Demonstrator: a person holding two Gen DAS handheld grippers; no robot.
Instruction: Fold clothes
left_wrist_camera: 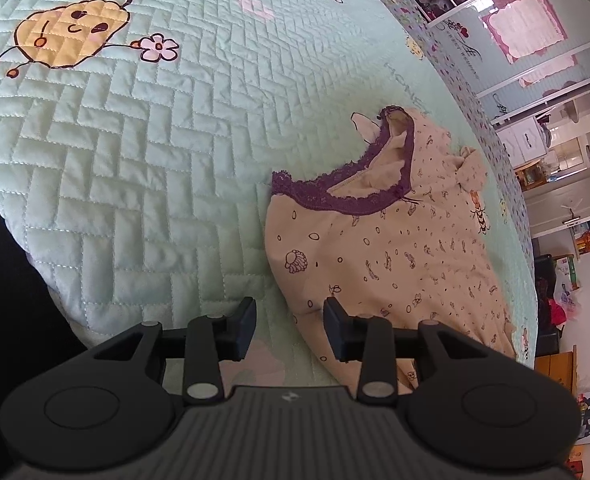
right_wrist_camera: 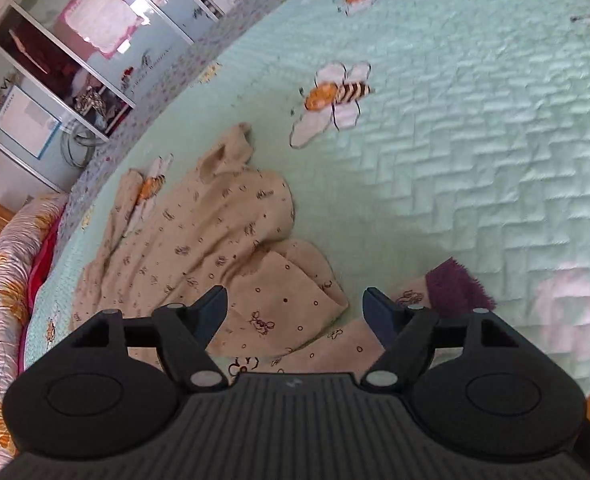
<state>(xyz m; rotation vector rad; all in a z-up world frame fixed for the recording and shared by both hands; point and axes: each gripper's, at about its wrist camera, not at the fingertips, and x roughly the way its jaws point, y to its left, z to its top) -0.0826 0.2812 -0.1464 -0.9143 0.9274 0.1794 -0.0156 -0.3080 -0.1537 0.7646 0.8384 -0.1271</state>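
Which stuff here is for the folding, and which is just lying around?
For the folding:
- cream printed top with purple lace collar
- left gripper, open, beside the top's edge
- right gripper, open above the top

Just lying about:
- mint green quilted bedspread with bees
- floral rolled quilt
- glass-doored shelves

You are working over a mint-green quilted bedspread [left_wrist_camera: 143, 160] that is showing stitched bees and flowers. Beyond its far edge, a mirrored sliding wardrobe [left_wrist_camera: 535, 40] is catching daylight. At the bedspread's left edge in the right wrist view, a floral pillow [right_wrist_camera: 3, 272] is lying.
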